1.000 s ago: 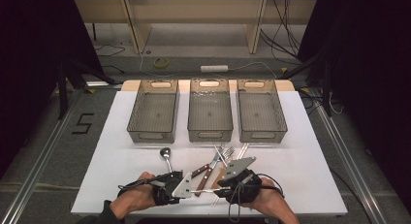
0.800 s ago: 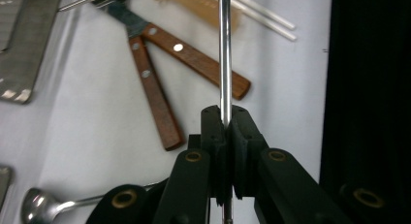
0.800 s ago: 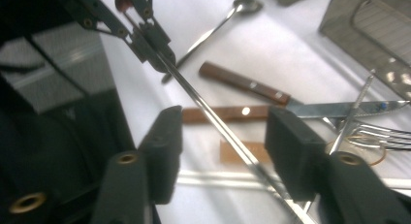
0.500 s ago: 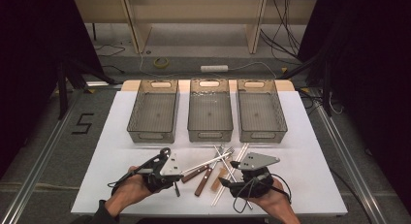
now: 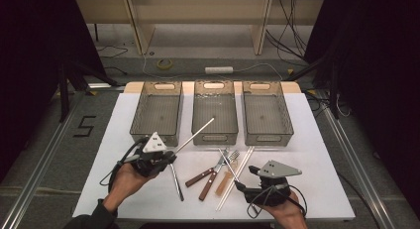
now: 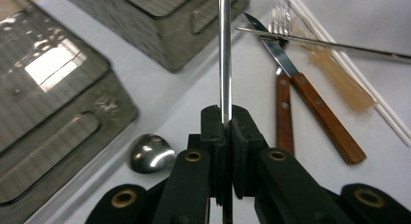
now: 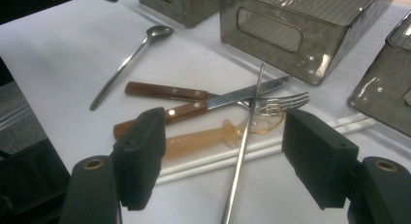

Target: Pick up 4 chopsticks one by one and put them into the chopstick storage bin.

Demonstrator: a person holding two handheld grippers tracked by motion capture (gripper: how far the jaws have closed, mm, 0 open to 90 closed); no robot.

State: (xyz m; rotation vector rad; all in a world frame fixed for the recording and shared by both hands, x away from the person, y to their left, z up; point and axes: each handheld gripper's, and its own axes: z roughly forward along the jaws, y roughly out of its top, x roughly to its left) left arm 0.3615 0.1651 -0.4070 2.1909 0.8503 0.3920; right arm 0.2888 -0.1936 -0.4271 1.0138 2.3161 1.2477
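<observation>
Now left tool (image 6: pixel 226 118) clenched on metal chopstick (image 6: pixel 224 49); right tool (image 7: pixel 223 161) just opening, jaws wide, nothing gripped.

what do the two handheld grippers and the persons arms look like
Both are black two-jaw tools. The left gripper and the right gripper each carry a grey three-cornered plate on top with small dark dots, and a black cable loops from each body. In the gripper views the jaws end in blocky black pads on arms with brass-coloured rivets. A dark sleeve covers the left forearm.
</observation>
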